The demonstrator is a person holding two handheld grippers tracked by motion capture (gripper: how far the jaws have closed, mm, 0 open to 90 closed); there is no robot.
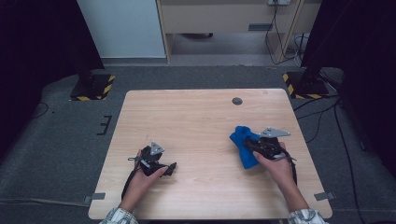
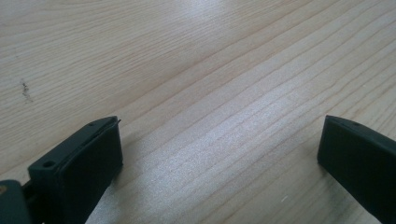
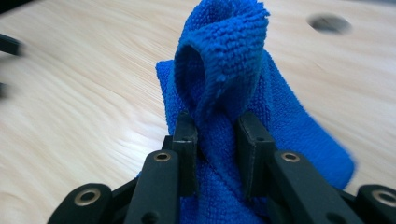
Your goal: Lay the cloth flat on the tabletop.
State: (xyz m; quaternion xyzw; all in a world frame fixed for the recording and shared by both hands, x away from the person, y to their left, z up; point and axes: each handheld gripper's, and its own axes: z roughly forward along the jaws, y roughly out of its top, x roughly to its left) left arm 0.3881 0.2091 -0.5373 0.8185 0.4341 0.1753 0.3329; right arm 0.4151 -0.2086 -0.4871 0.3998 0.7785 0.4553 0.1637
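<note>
The blue cloth lies on the right half of the tabletop, a little nearer than the middle, and the right hand-held gripper is on it. In the right gripper view, that gripper's two black jaws are pinched on a raised fold of the cloth: the pads press into the terry from both sides and a bunched loop stands up above them, while the rest of the cloth spreads flat toward the far right. In the high view, the cloth's long axis runs roughly near to far, tilted slightly, with the gripper coming in from its right edge.

The left hand-held gripper rests on the near left part of the tabletop, well apart from the cloth. Its jaws stand wide apart with only bare wood between them; it holds nothing.

The cloth lies to the right of the left hand-held gripper, across open tabletop. Since the right one already has the fold, the next move, whether lifting or folding, likely turns on that grip; the left would need to travel rightward to help.
</note>
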